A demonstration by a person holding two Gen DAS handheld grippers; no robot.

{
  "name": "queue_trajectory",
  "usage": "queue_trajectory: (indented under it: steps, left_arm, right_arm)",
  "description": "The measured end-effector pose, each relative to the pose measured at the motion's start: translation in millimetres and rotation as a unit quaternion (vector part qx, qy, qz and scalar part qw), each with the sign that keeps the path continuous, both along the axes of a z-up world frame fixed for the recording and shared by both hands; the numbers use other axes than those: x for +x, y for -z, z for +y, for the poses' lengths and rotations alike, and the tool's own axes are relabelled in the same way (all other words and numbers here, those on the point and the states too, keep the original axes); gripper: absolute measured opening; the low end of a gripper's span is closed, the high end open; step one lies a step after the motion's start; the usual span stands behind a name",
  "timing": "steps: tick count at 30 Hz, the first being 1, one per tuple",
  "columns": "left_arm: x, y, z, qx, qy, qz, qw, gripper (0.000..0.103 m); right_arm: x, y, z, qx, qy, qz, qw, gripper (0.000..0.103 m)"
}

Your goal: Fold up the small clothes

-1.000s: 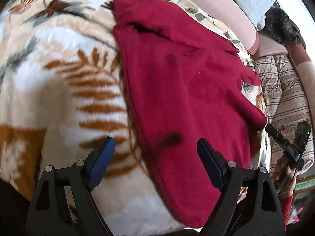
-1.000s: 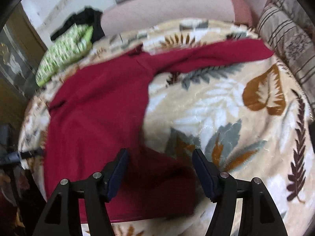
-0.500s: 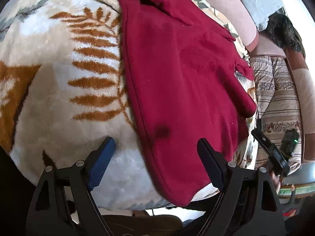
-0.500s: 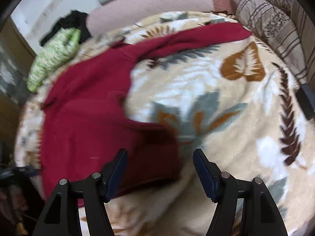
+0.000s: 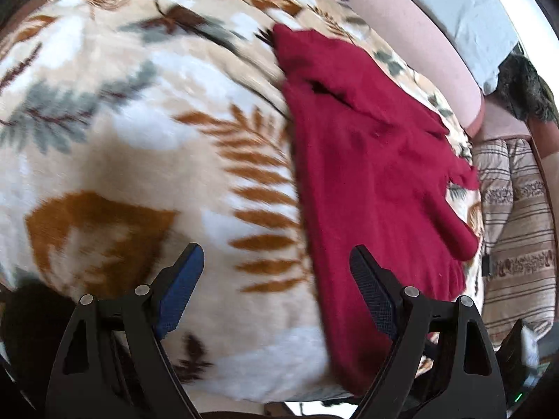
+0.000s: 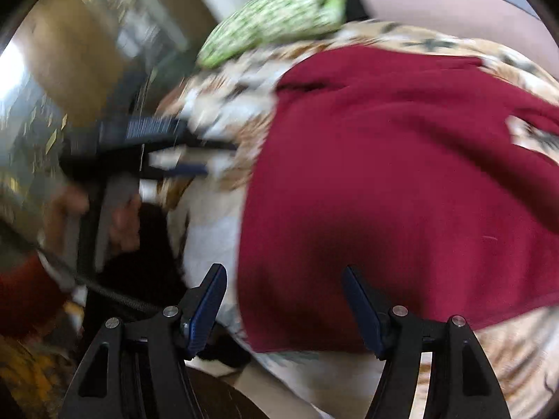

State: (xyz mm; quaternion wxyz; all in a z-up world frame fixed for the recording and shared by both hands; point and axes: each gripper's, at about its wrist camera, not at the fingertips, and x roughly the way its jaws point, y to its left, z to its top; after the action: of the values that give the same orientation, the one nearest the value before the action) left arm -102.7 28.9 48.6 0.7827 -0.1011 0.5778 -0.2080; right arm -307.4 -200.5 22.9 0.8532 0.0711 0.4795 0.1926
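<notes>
A dark red garment (image 5: 377, 181) lies spread flat on a leaf-patterned blanket (image 5: 139, 160), filling the right half of the left wrist frame. The left gripper (image 5: 276, 289) hovers at the bottom centre, jaws wide apart and empty. In the blurred right wrist view, the right gripper (image 6: 284, 305) hangs over the garment's lower edge, jaws apart, gripping nothing.
</notes>
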Motion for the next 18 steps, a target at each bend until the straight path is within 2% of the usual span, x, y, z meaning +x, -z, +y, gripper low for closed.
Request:
queue_trajectory:
  steps: [4, 8, 10, 12, 15, 17, 18]
  left_arm:
    - [1.9, -8.3, 13.5, 0.010, 0.002, -0.021, 0.9997, 0.086]
    - [6.3, -18.0, 28.8, 0.016, 0.011, -0.031, 0.9993, 0.086]
    - [9.2, -26.1, 39.7, 0.025, 0.016, -0.038, 0.9988, 0.086]
    - [12.8, -36.1, 54.4, 0.035, 0.018, -0.052, 0.9979, 0.086]
    - [18.9, -48.4, 77.2, 0.060, 0.011, -0.069, 0.9958, 0.086]
    - [23.0, -54.2, 91.5, 0.061, -0.001, -0.072, 0.9955, 0.086]
    - [24.3, -56.1, 95.9, 0.058, -0.005, -0.072, 0.9957, 0.086]
  right_arm:
    - [11.5, 17.7, 40.0, -0.066, -0.025, 0.002, 0.998, 0.067]
    - [33.7, 24.9, 53.0, -0.135, -0.021, -0.014, 0.991, 0.067]
    - [41.8, 30.0, 61.6, -0.182, -0.023, -0.011, 0.983, 0.066]
    - [45.0, 32.5, 62.0, -0.197, -0.029, -0.014, 0.980, 0.063]
    - [47.4, 29.5, 52.8, -0.188, -0.036, -0.007, 0.982, 0.043]
    - [52.4, 21.6, 46.7, -0.146, -0.032, 0.014, 0.989, 0.012]
    - [55.9, 17.7, 42.4, -0.115, -0.027, 0.031, 0.992, 0.011]
